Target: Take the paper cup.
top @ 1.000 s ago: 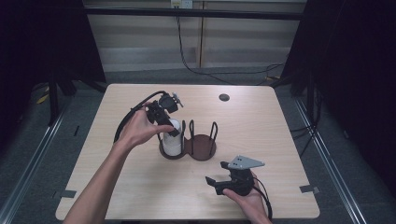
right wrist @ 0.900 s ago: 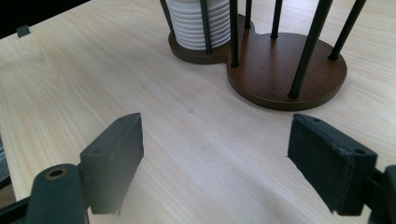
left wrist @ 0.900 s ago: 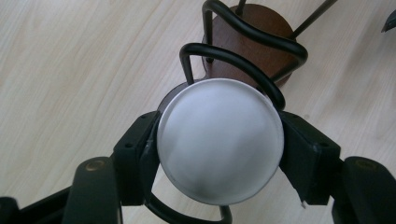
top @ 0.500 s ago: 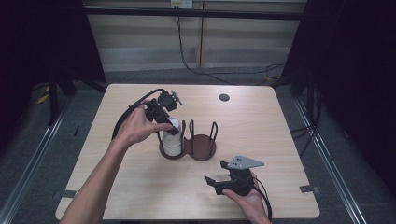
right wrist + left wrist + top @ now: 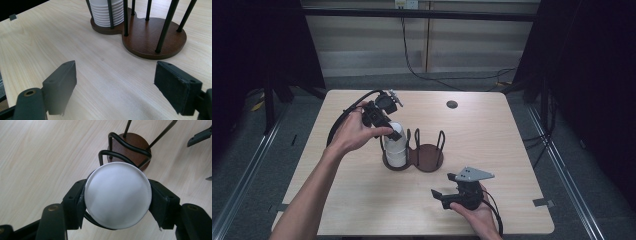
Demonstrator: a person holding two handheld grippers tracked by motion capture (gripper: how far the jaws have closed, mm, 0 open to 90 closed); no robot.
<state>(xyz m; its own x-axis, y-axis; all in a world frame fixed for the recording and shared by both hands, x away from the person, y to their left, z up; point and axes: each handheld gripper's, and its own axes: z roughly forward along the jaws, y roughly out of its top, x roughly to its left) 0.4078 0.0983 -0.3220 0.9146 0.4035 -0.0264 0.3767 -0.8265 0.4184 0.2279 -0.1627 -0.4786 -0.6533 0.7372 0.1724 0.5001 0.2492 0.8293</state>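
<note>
Gripping cup stack [image 5: 117, 195], left claw [image 5: 393, 131] points downward.

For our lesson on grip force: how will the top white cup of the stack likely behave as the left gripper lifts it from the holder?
The top white cup looks thin-walled, so probably light and easily crushed. The left gripper clamps its round sides, so it might slip. It sits nested in the stack, so the cup below may cling.

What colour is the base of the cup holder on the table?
Dark reddish brown; the base shows best in the right gripper view.
</note>
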